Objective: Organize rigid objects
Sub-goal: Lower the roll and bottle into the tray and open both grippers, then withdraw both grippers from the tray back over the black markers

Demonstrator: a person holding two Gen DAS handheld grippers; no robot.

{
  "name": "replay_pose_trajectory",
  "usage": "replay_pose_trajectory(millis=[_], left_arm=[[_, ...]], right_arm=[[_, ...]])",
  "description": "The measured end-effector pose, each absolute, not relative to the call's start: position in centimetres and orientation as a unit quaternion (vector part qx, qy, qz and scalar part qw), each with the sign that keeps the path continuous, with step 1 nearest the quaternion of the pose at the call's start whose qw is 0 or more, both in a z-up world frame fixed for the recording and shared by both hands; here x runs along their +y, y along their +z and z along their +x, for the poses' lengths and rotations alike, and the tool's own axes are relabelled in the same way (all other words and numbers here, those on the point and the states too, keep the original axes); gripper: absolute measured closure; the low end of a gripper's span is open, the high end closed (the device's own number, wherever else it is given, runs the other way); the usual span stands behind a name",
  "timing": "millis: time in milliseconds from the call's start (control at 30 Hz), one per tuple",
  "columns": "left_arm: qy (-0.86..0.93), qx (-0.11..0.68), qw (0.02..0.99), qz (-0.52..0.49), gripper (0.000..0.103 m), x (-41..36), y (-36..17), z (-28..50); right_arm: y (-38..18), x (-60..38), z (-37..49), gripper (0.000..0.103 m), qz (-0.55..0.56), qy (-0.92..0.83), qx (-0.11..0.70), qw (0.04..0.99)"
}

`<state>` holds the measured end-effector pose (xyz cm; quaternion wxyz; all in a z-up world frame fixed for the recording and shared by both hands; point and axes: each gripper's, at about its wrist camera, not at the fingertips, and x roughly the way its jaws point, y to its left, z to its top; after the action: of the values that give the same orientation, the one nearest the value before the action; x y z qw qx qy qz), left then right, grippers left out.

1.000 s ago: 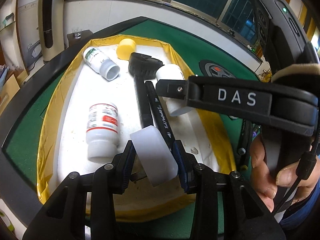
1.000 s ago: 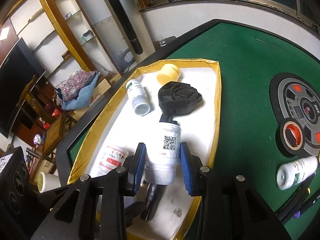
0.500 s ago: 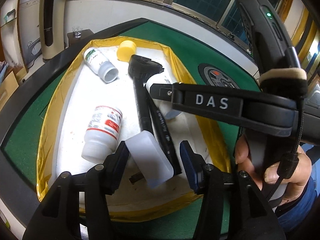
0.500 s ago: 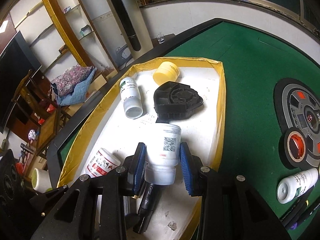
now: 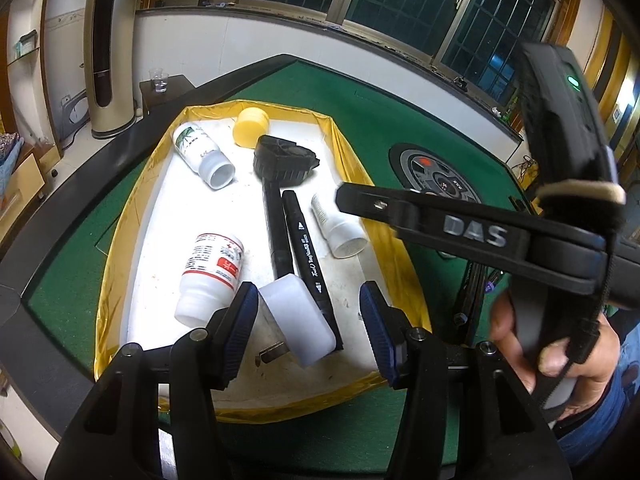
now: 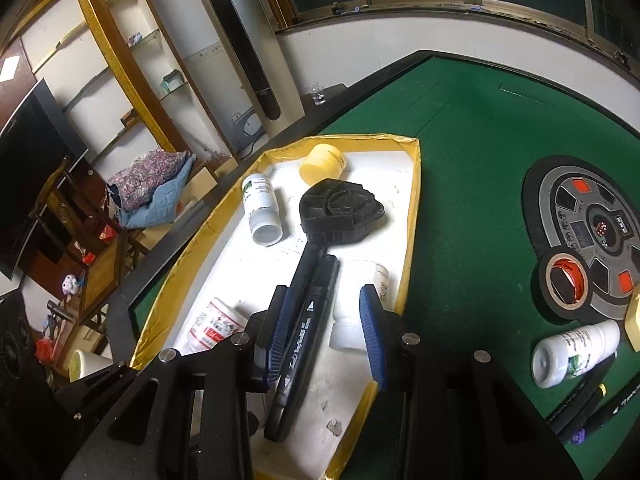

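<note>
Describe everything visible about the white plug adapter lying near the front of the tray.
The white plug adapter is a smooth, boxy block of glossy white plastic with rounded edges; one metal prong shows at its near end. It lies flat and slantwise on the tray's white floor, near the front edge. Its right side lies against the black marker, and its far end meets the black handle. It sits between the left gripper's open jaws; contact cannot be told.

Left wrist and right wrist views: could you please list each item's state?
Left gripper: open around the white block.
White block: lying in the tray.
Right gripper: open, empty.
Plain white bottle: on its side in tray.
Red-labelled bottle: on its side.
Black marker: lying flat.
Tape roll: flat on the green table.
</note>
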<state>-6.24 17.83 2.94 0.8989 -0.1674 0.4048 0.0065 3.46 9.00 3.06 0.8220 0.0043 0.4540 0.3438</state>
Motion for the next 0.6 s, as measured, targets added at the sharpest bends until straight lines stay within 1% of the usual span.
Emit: replay_pose_trajectory(millis=[300, 400, 600], left_arm=[[0.002, 0.396, 0.906, -0.150, 0.051, 16.1, 4.3, -6.1], [-0.009, 0.393, 0.909, -0.140, 0.051, 15.0, 4.9, -6.0], [-0.017, 0.397, 0.909, -0.122, 0.051, 13.2, 5.1, -5.6]], right_arm=[[4.1, 4.3, 2.4, 0.071, 0.048, 0.356, 0.454, 0.815], [4.6, 1.9, 2.3, 0.071, 0.064, 0.347, 0.443, 0.824], [4.3, -3.4, 3.1, 0.071, 0.095, 0.323, 0.447, 0.829]])
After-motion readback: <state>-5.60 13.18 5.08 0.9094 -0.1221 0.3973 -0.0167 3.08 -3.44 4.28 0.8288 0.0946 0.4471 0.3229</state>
